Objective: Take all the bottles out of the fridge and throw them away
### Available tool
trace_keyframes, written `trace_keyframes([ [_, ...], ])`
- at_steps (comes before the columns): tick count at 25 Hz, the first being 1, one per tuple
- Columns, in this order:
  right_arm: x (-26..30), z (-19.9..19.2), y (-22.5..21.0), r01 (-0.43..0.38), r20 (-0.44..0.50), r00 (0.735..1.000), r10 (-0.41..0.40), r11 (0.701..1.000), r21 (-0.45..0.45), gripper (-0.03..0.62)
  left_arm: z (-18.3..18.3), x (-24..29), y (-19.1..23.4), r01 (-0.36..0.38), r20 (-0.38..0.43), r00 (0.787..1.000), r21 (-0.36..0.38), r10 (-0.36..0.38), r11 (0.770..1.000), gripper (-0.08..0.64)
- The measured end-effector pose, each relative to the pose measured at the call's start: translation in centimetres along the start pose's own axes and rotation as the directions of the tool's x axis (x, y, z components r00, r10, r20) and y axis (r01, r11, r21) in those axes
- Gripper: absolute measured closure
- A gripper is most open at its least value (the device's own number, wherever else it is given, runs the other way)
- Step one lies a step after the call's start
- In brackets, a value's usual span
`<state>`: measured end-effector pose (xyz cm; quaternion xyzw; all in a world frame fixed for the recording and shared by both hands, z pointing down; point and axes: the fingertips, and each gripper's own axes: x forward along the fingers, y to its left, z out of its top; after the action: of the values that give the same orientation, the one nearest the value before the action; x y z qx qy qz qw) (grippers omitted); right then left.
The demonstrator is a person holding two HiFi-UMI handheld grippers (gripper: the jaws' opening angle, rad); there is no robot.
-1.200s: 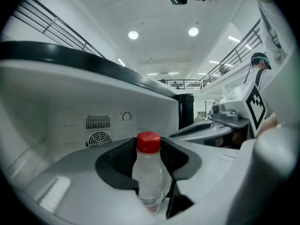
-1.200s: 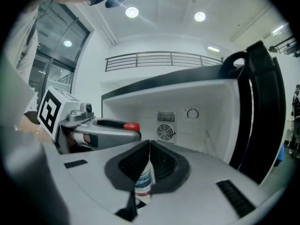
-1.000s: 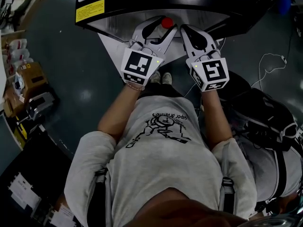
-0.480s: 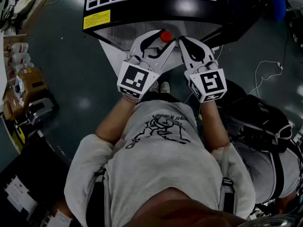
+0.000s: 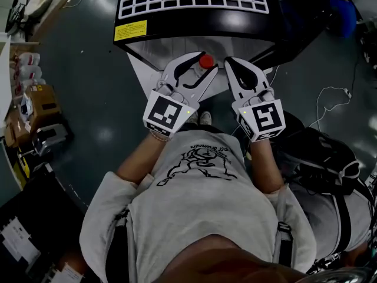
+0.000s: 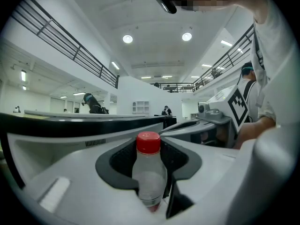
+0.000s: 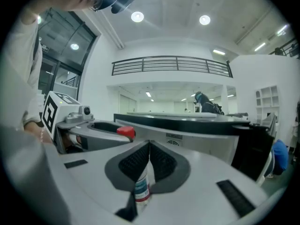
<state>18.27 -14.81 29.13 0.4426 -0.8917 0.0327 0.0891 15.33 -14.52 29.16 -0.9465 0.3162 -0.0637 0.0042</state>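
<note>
I stand facing a black fridge (image 5: 194,23) with a white grille on top. My left gripper (image 5: 206,67) is shut on a clear bottle with a red cap (image 5: 207,60), held upright in front of the fridge's pale opening. In the left gripper view the bottle (image 6: 149,172) sits between the dark pads with its cap above them. My right gripper (image 5: 230,62) is just to the right, its tips meeting (image 7: 149,144). Through the gap behind those tips a bottle with a blue and red label (image 7: 142,189) shows; I cannot tell whether the gripper touches it.
Cardboard boxes and clutter (image 5: 36,102) line the left side of the dark floor. A dark backpack (image 5: 321,152) and a thin cable (image 5: 336,78) lie to the right. Another person (image 5: 336,217) stands close at my right.
Both grippers have risen together, side by side, and more of the fridge's grille top has come into view. The left gripper keeps its hold on the red-capped bottle.
</note>
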Motion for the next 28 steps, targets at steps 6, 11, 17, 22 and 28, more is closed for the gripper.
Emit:
trace_keyframes([
  [6,-0.6,1.1,0.6,-0.017,0.014,1.0,0.017,1.0,-0.008,0.583,1.2,-0.9,-0.4,-0.013,0.004,1.0,-0.013,0.013,1.0,0.402],
  [11,-0.7,1.5,1.1,-0.055,0.031,0.998,0.056,0.998,-0.013,0.583,1.4,-1.4,-0.4,-0.043,0.017,0.999,-0.011,0.043,0.999,0.402],
  [17,-1.1,2.6,1.7,-0.119,0.035,0.992,0.12,0.992,-0.033,0.583,2.4,-2.2,-1.0,-0.096,0.011,0.995,-0.036,0.097,0.995,0.402],
  [22,-0.8,2.8,2.9,-0.2,0.034,0.979,0.202,0.978,-0.05,0.583,2.3,-3.7,-1.0,-0.161,0.018,0.987,-0.026,0.162,0.987,0.402],
  [28,-0.7,2.4,4.4,-0.271,0.029,0.961,0.273,0.96,-0.065,0.583,1.5,-5.0,-1.1,-0.226,0.01,0.974,-0.047,0.227,0.973,0.402],
])
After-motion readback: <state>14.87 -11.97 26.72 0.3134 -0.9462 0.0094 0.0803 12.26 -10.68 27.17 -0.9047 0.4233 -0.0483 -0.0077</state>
